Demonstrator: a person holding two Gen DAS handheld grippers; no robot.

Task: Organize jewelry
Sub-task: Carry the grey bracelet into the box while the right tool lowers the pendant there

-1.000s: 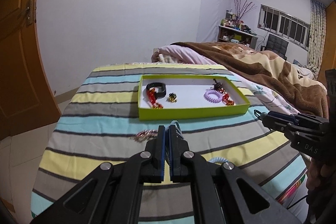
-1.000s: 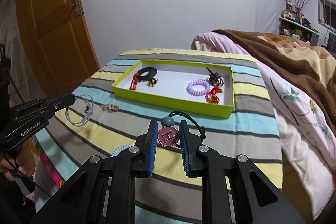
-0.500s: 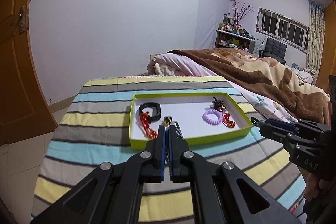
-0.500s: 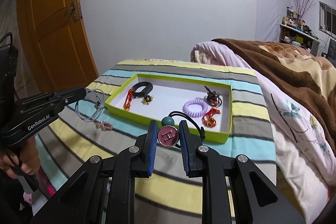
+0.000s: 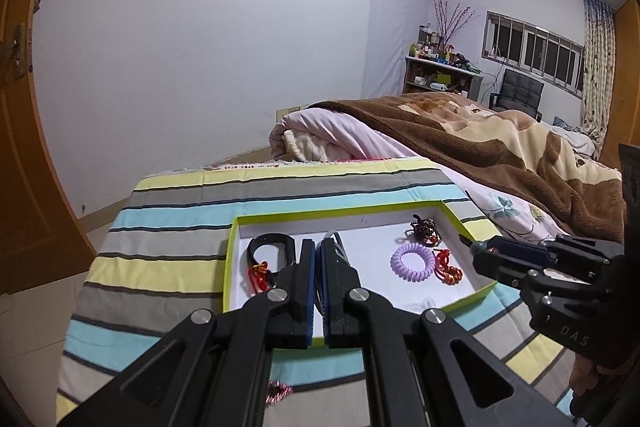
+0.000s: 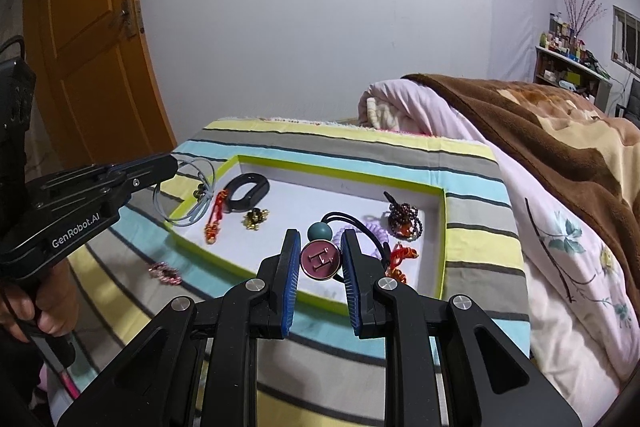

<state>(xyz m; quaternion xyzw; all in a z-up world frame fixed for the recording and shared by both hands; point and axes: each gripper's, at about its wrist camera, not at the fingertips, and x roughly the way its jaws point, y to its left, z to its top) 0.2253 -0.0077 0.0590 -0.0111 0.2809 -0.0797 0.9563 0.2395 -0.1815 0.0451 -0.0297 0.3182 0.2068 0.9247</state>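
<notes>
A grey cord loop is pinched in the left gripper at the green tray's left rim; an "H" hair tie is clamped in the right gripper, lower centre, above the tray.

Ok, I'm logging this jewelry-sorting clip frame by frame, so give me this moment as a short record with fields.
left gripper: shut on grey cord loops, at the tray's left edge
right gripper: shut on H-disc hair tie, above the tray
tray: green-rimmed; holds black band, purple coil tie, dark bead bracelet
outside tray: pink chain piece on striped cloth
</notes>
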